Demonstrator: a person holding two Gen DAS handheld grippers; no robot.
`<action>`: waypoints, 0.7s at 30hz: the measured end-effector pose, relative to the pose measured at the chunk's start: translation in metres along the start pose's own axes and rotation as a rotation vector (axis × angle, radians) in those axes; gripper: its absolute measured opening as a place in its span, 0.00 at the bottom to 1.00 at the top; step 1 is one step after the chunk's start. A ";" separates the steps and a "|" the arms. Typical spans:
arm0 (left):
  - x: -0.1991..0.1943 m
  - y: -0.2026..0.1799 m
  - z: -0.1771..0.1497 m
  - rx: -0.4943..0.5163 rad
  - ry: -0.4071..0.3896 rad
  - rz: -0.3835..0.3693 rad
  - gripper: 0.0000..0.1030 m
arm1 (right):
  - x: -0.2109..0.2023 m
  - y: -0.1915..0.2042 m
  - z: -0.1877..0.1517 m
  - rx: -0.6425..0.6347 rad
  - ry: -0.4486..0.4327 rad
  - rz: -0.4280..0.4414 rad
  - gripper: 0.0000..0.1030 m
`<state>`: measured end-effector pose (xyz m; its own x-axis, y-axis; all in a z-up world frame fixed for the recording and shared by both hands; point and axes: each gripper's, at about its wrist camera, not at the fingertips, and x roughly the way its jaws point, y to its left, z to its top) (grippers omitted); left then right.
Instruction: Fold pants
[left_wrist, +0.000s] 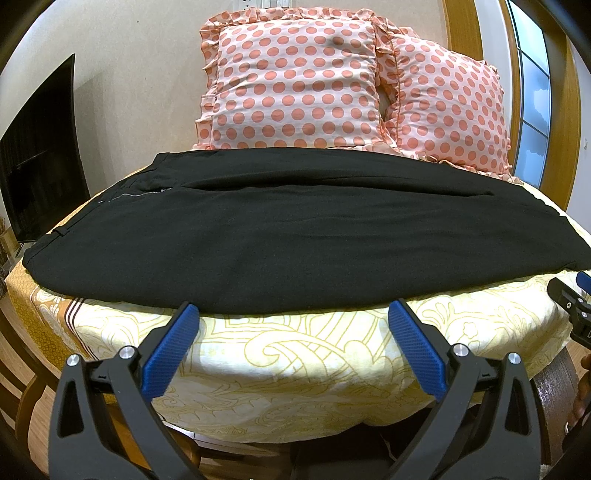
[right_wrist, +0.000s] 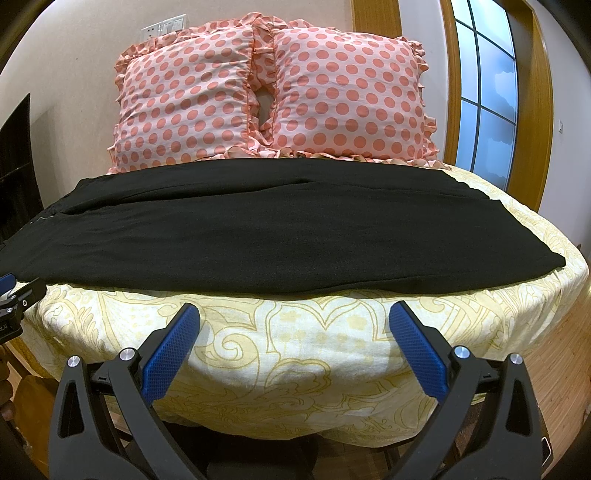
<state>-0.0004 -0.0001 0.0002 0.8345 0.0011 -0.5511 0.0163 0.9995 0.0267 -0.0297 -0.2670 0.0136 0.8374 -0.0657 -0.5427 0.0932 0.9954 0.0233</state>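
Observation:
Black pants (left_wrist: 295, 236) lie spread flat across the bed, waistband and zipper at the left, leg ends at the right; they also show in the right wrist view (right_wrist: 236, 236). My left gripper (left_wrist: 293, 314) is open and empty, just short of the pants' near edge. My right gripper (right_wrist: 293, 314) is open and empty, a little back from the near edge toward the leg end. The right gripper shows at the right edge of the left wrist view (left_wrist: 576, 306); the left gripper shows at the left edge of the right wrist view (right_wrist: 14, 299).
The bed has a yellow patterned sheet (left_wrist: 295, 369) that hangs over its near edge. Two pink polka-dot pillows (left_wrist: 295, 81) (right_wrist: 347, 92) lean on the wall behind the pants. A dark TV screen (left_wrist: 40, 155) stands at the left, a window (right_wrist: 487, 92) at the right.

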 end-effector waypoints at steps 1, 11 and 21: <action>0.000 0.000 0.000 0.000 0.000 0.000 0.98 | 0.000 0.000 0.000 0.000 0.000 0.000 0.99; 0.000 0.000 0.000 0.000 -0.001 0.000 0.98 | 0.000 0.001 -0.001 0.000 0.000 0.000 0.99; 0.000 0.000 0.000 0.000 -0.002 0.000 0.98 | -0.001 0.002 -0.001 0.000 -0.001 0.000 0.99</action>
<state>-0.0004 -0.0001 0.0003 0.8355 0.0011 -0.5495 0.0163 0.9995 0.0268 -0.0314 -0.2650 0.0134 0.8378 -0.0660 -0.5420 0.0936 0.9953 0.0235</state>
